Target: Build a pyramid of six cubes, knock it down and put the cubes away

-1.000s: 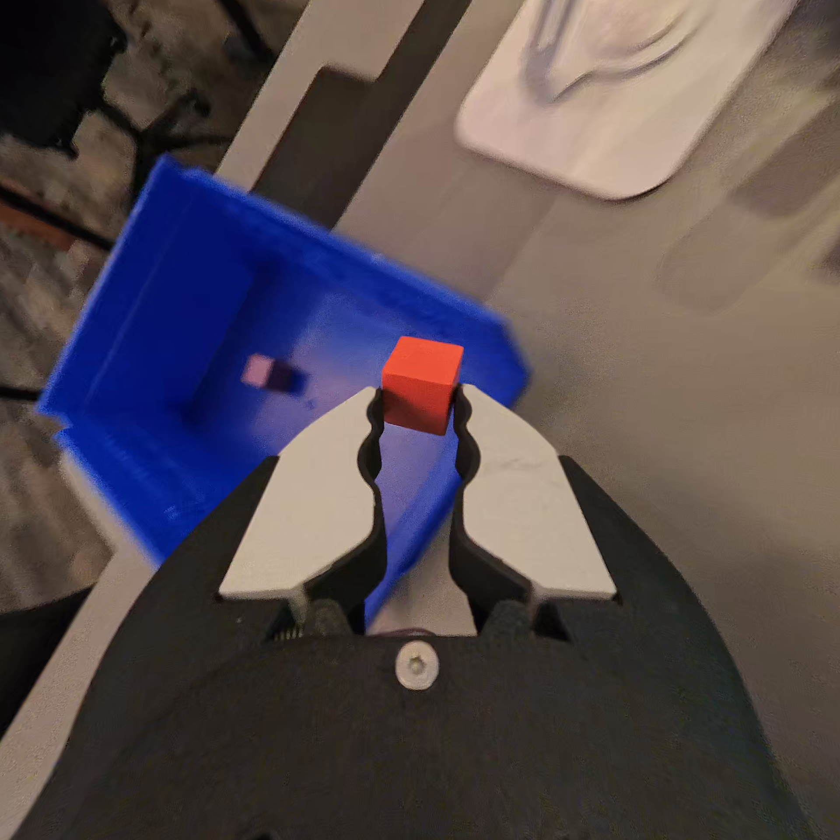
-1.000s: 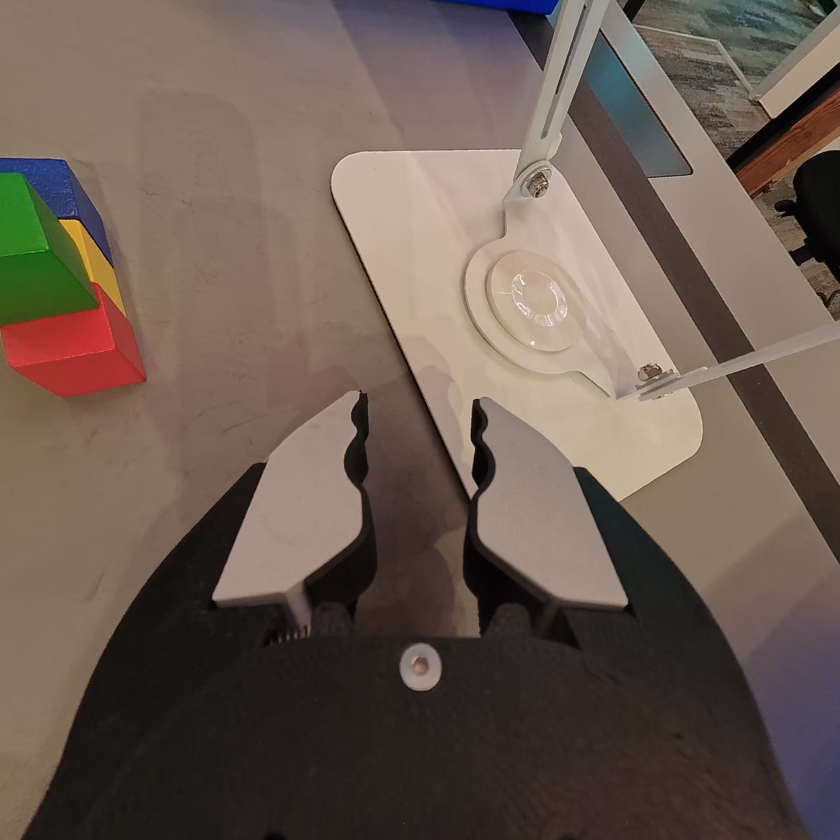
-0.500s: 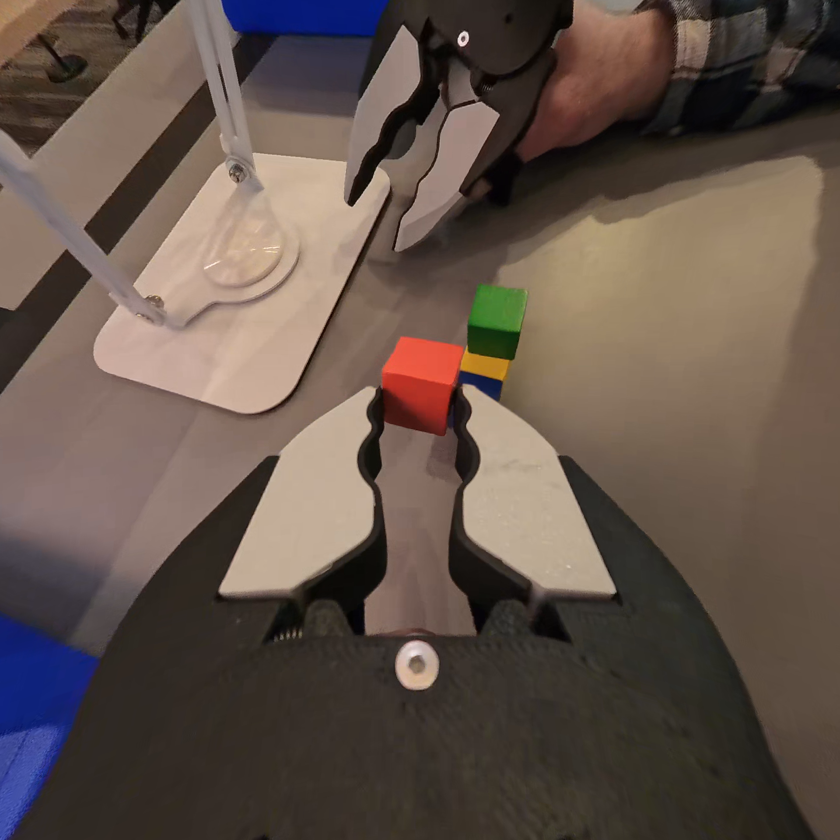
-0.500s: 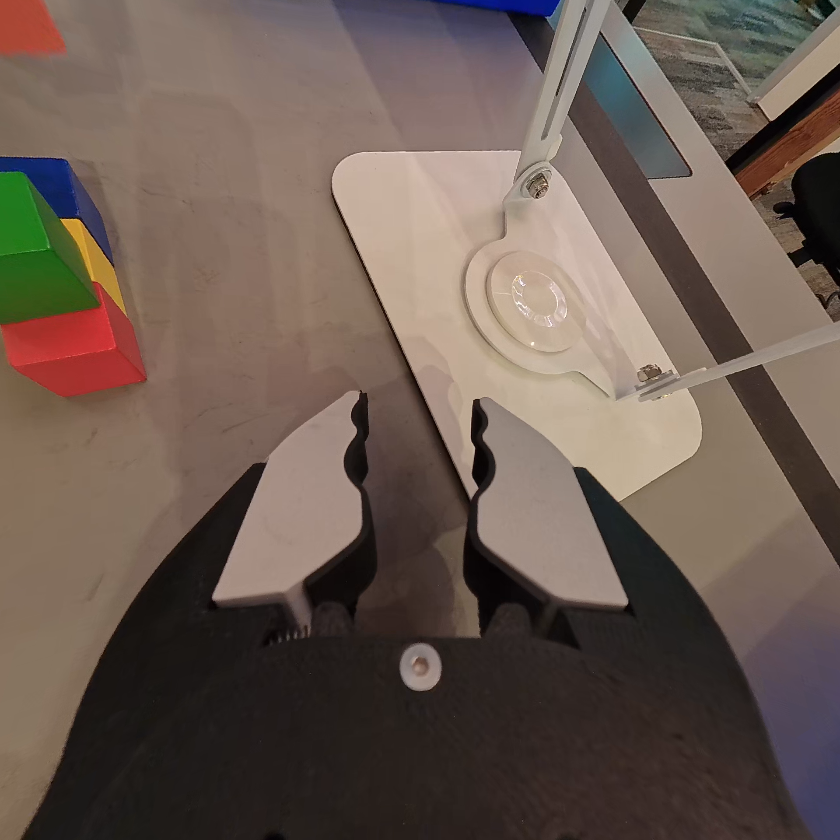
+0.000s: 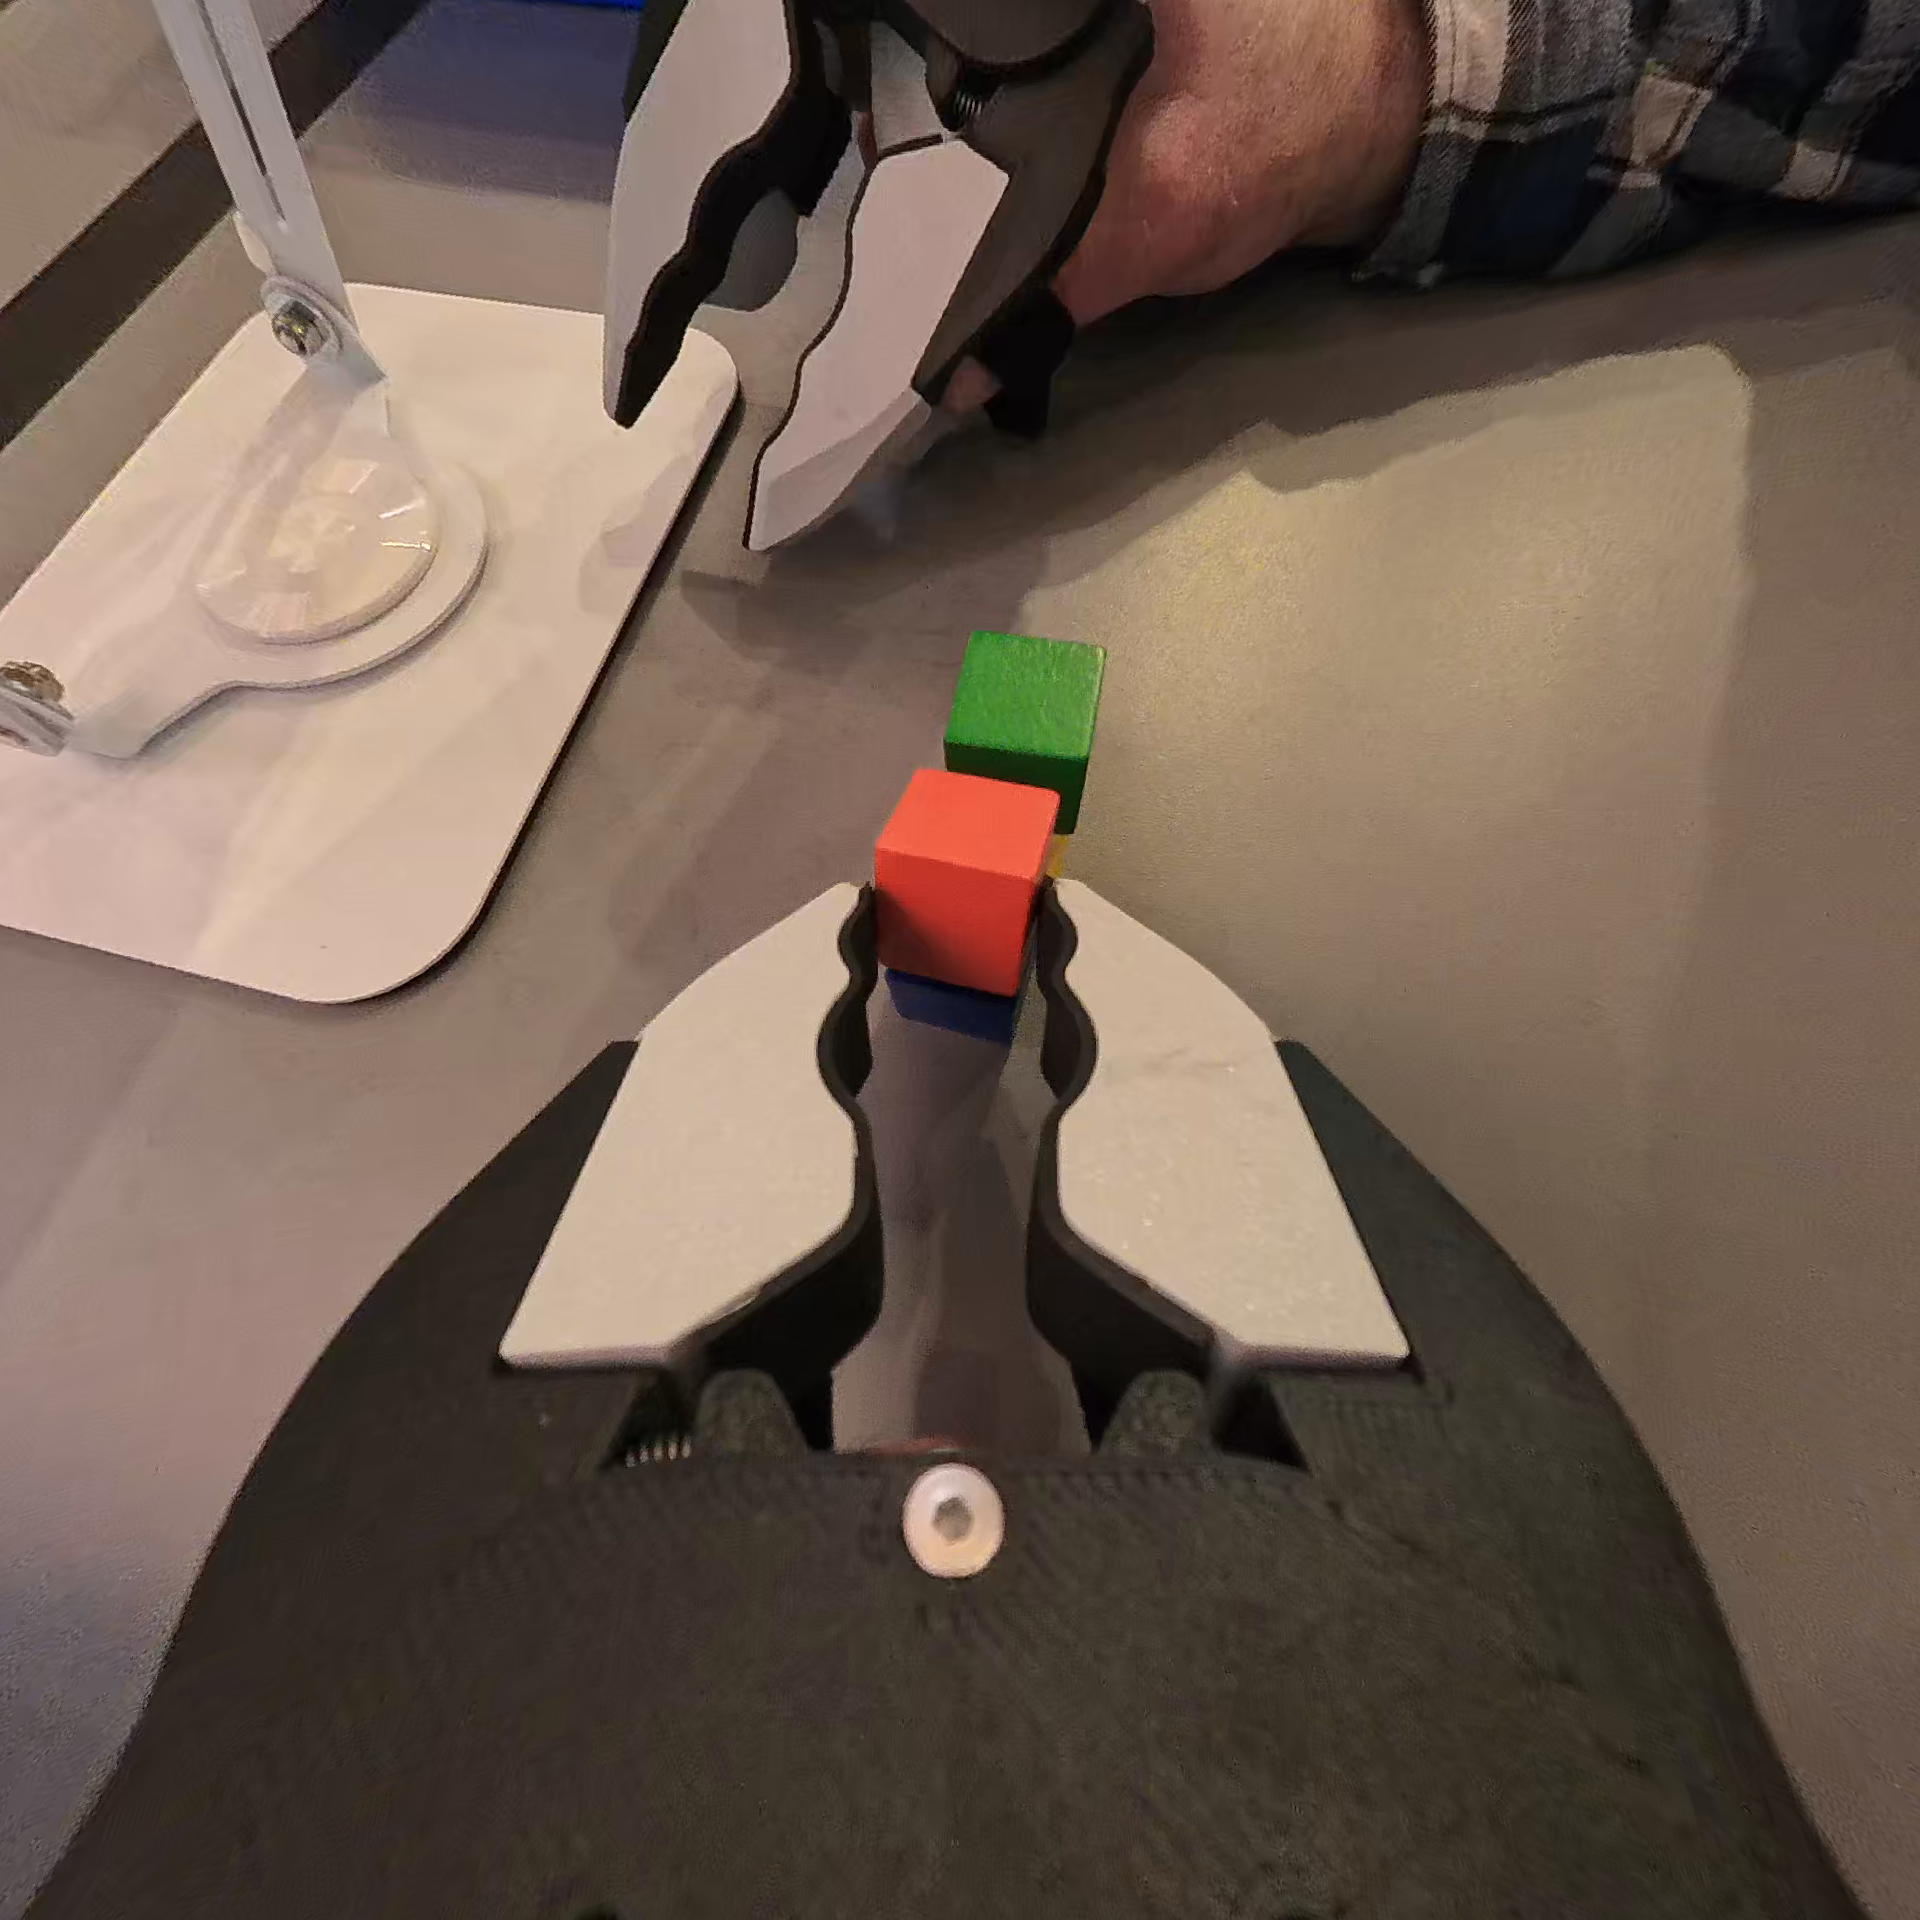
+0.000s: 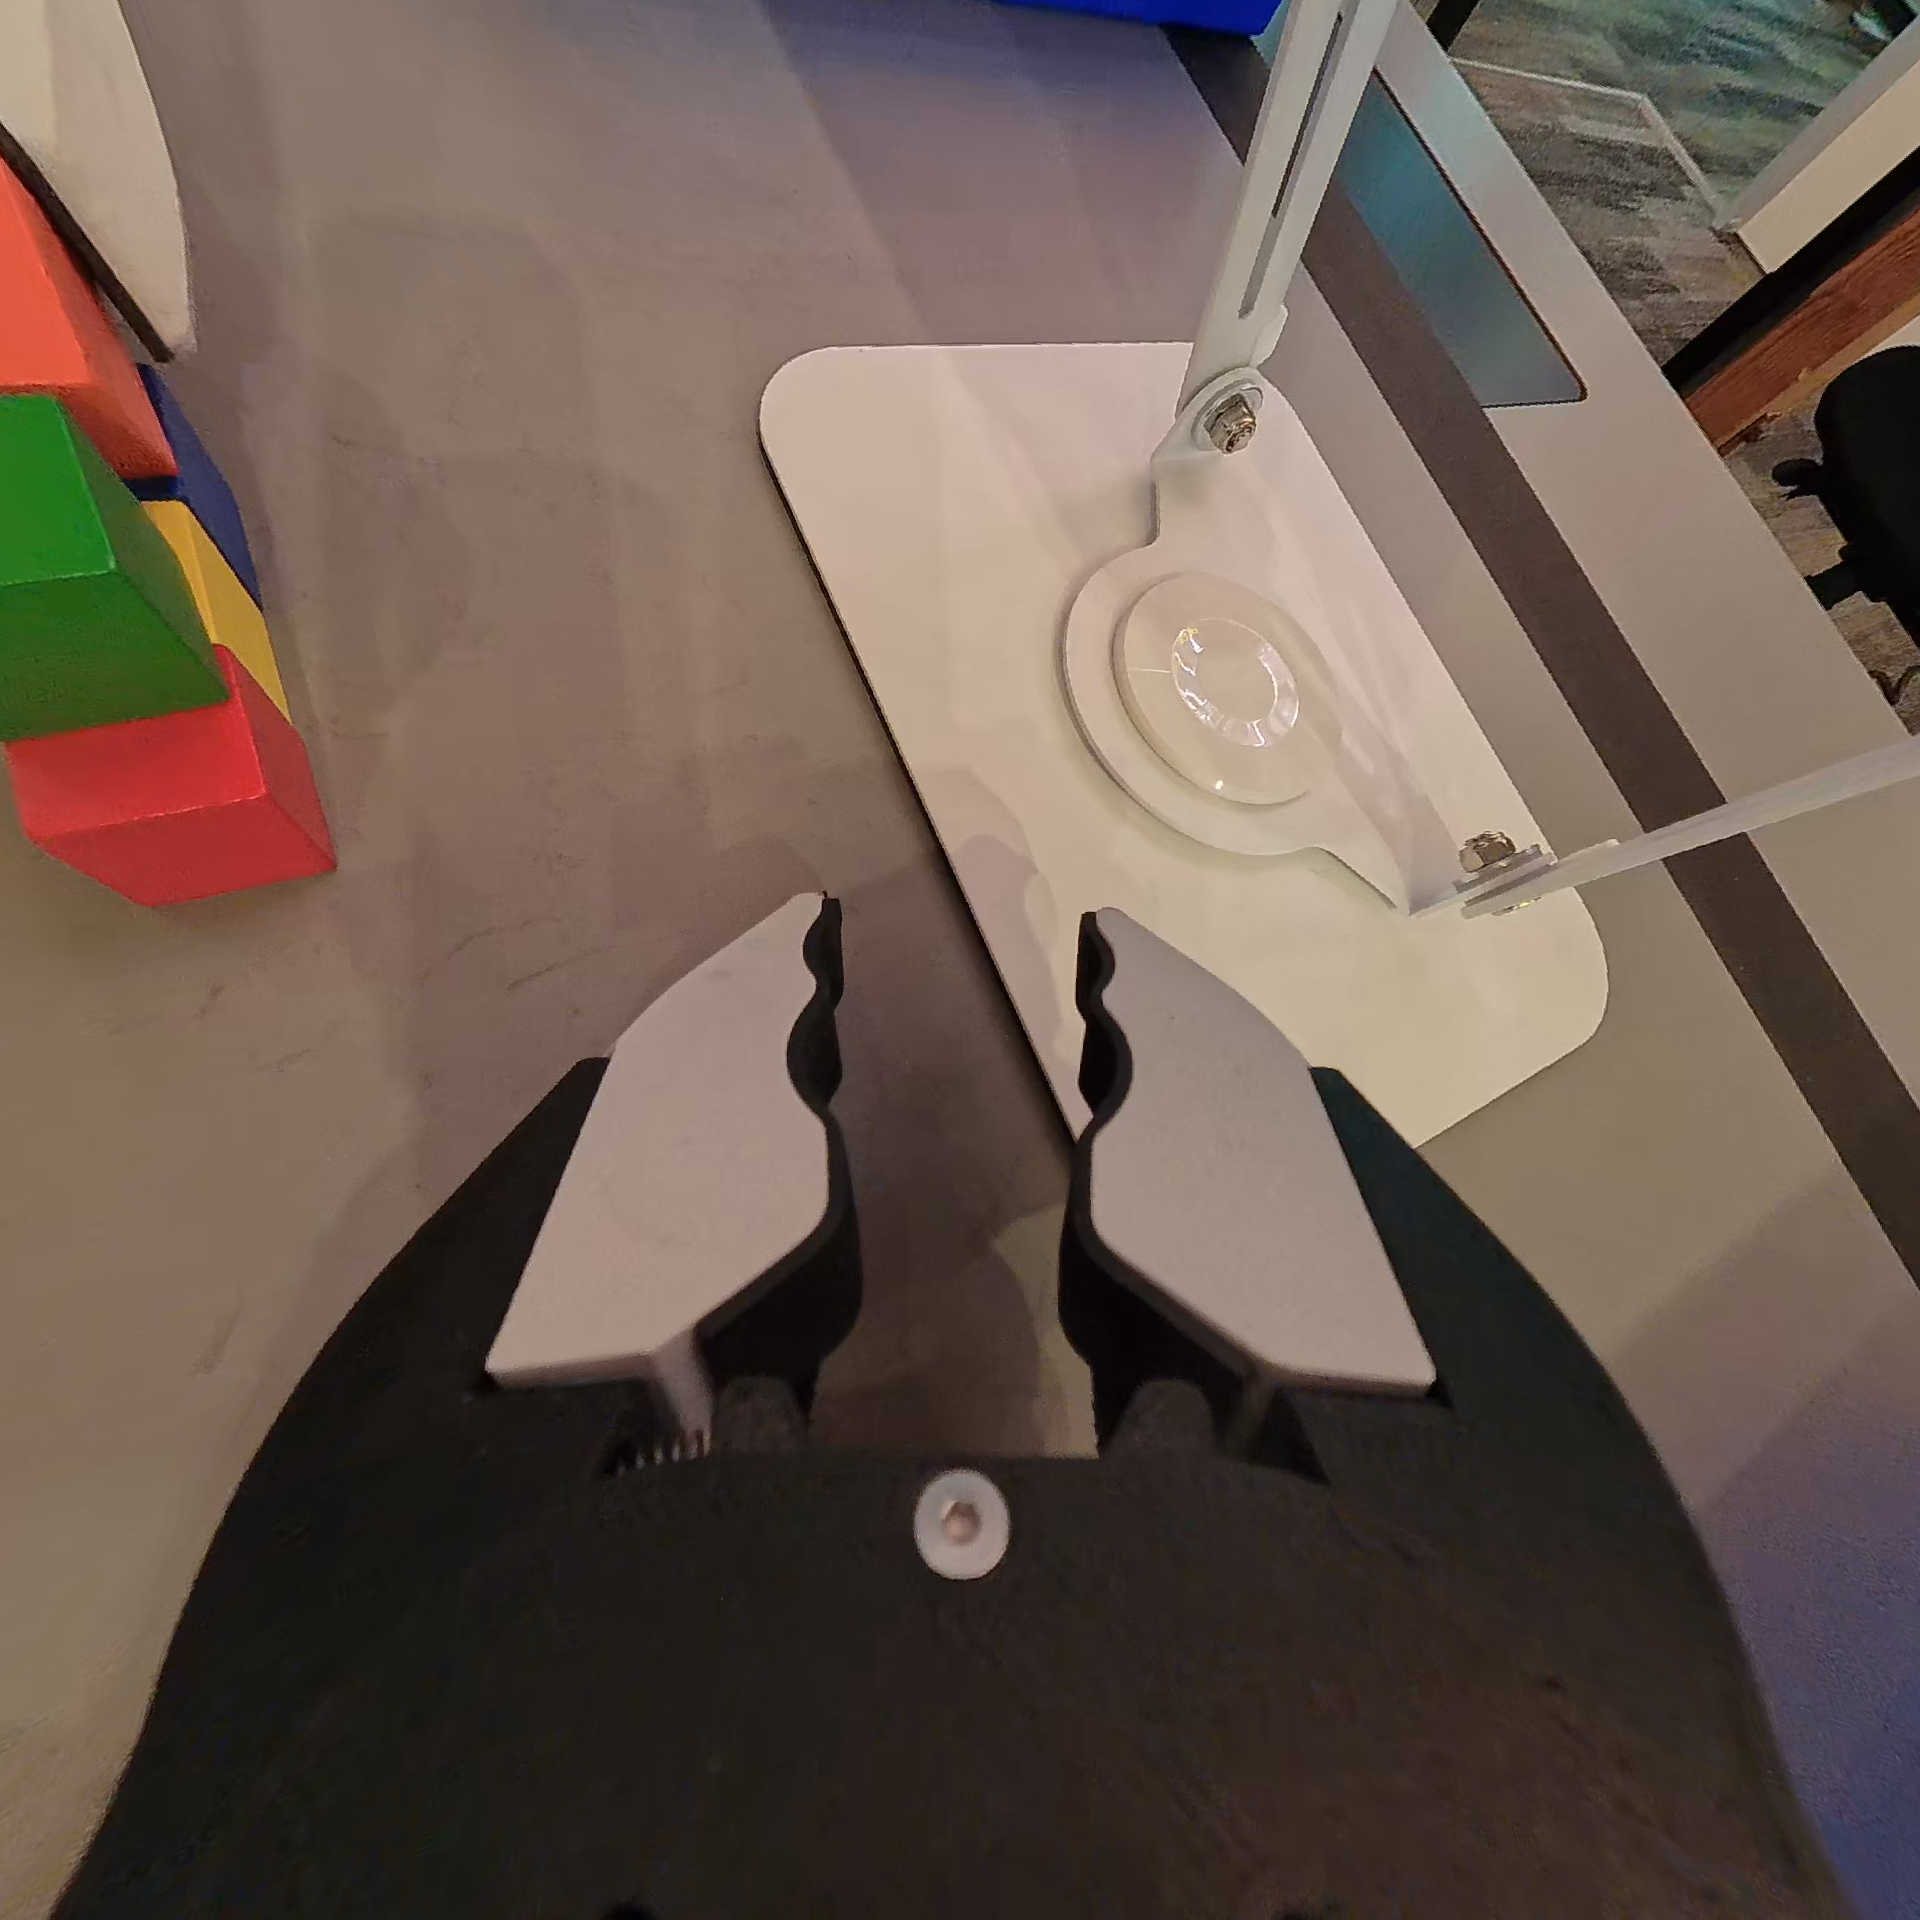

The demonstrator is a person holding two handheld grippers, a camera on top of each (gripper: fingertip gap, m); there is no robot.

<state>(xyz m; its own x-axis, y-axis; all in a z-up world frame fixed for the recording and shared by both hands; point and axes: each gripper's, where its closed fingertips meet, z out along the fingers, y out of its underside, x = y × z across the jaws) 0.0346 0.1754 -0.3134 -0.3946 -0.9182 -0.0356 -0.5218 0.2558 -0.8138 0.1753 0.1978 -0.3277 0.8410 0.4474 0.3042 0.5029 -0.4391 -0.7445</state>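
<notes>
While gripped (both pads pressing), the orange-red cube (image 5: 961, 894) sits above the blue cube (image 5: 951, 1013) — left gripper (image 5: 951, 914).

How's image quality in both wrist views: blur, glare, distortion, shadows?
Left wrist view: sharp; wide-angle bend toward the edges; soft shadows on the grey table under the sleeve; red cube crisp. Right wrist view: sharp; glare on the clear disc; the stacked cubes at the left edge stretched by the lens.
</notes>
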